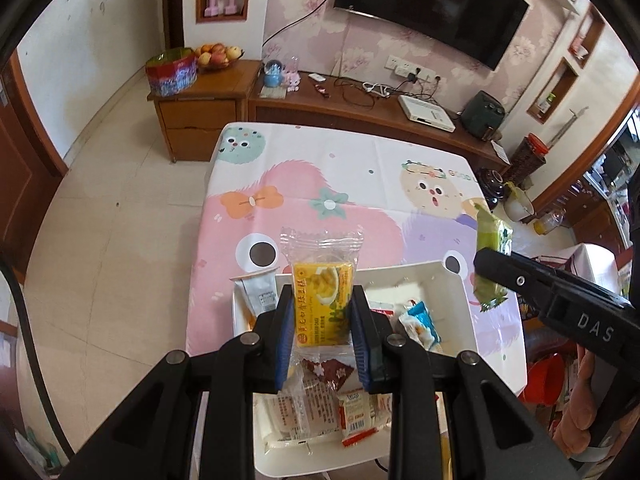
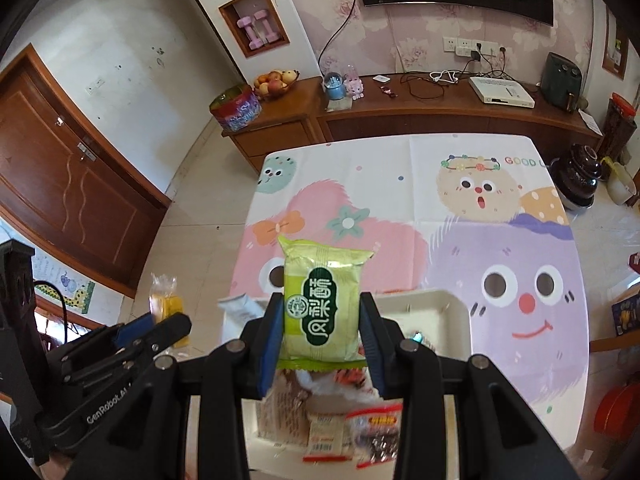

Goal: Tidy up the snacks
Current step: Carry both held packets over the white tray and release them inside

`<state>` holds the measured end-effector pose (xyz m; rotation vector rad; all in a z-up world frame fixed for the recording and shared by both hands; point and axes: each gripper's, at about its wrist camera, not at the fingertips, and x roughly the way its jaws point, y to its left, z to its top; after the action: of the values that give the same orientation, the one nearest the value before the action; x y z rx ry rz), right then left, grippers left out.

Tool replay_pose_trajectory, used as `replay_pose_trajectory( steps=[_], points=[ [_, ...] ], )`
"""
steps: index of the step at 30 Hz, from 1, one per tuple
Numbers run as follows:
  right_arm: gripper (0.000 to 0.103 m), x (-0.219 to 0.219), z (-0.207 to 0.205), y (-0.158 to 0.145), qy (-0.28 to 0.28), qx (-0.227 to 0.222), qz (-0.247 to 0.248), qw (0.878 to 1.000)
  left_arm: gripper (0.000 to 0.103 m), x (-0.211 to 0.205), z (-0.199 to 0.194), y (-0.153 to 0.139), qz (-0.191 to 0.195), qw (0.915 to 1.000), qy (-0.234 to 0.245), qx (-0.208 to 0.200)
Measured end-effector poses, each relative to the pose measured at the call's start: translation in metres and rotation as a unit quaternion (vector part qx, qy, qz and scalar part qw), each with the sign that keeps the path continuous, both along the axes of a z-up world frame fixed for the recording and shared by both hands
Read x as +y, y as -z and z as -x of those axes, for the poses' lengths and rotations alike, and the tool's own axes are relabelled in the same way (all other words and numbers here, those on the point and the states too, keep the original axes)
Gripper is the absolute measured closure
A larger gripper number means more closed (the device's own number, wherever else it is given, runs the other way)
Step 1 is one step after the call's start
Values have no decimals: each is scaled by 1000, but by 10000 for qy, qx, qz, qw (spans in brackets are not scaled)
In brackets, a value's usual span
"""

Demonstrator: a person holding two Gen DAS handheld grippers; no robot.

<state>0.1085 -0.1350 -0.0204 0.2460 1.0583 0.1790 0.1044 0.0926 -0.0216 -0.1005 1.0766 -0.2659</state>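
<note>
Yellow snack pkt (image 1: 323, 304) upright, clamped above white tray (image 1: 460, 280); green pkt (image 2: 320, 312) likewise.

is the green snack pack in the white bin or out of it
Out. The green snack pack is clamped in the right gripper, lifted above the white bin.

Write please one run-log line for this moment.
left gripper: holds yellow snack pack | right gripper: holds green snack pack | both above white bin
</note>
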Motion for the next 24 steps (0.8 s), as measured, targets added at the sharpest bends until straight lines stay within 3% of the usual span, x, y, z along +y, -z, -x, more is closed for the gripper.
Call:
replay_pose_trajectory(
  steps=[12, 24],
  points=[
    [66, 14, 55, 1, -192, 100, 62, 9997, 79, -13, 43, -5, -141, 9989, 425, -137],
    [66, 5, 81, 31, -69, 510, 235, 9984, 79, -36, 66, 39, -447, 9946, 868, 359]
  ],
)
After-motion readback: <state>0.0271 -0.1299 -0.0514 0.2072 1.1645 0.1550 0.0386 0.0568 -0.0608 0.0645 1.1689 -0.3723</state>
